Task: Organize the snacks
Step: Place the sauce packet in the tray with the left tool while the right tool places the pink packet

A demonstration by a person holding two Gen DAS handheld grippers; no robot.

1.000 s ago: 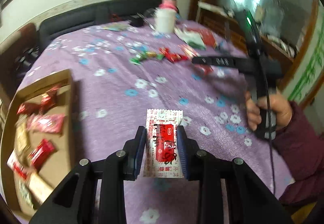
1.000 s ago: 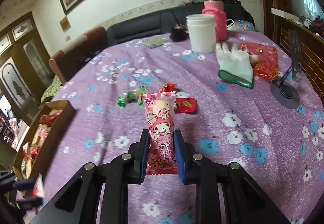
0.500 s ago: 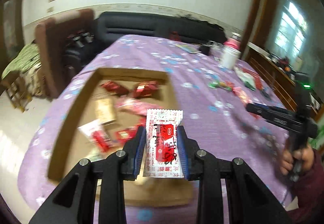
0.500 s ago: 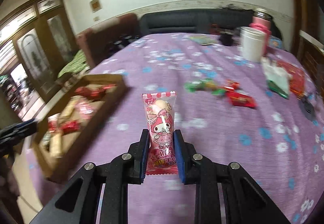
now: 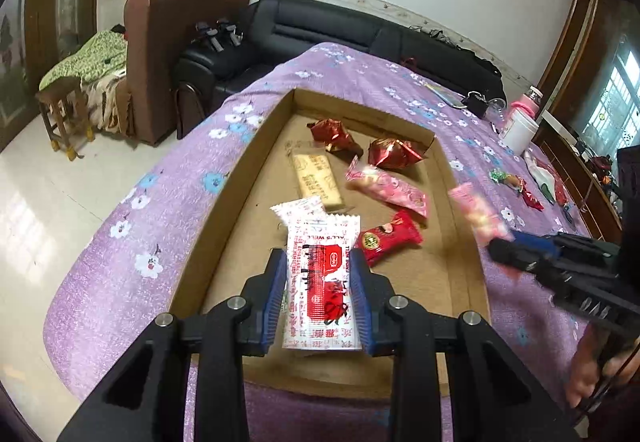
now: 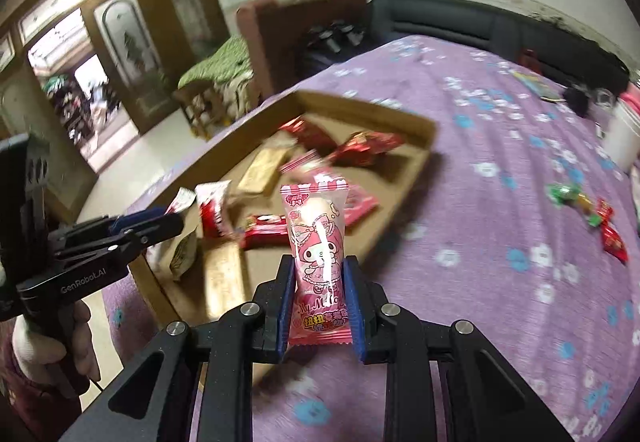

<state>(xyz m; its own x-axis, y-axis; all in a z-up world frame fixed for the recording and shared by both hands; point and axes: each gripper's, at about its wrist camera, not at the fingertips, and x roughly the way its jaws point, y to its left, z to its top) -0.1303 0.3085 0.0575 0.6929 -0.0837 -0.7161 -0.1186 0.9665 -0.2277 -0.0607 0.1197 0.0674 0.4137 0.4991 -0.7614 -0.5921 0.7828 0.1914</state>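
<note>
Both tongs are clamped on snacks: my left gripper (image 5: 320,292) pinches a white-and-red packet (image 5: 322,278), and my right gripper (image 6: 319,302) pinches a pink cartoon-printed packet (image 6: 318,254). From the left wrist view, the right gripper's packet is a pink smear, too blurred to read. Lower ends of both packets sit between the pads, partly hidden. The white-and-red packet stands upright with crimped ends and a red panel down its middle. Just beyond my left fingertips lies the cardboard tray (image 5: 224,202), holding red, pink and tan wrapped snacks (image 5: 394,154). Its near wall is covered by my gripper. Bare tray floor opens right of the left tongs. More loose candies (image 6: 588,210) lie well right of the right tongs on the purple tablecloth (image 6: 480,242).
</note>
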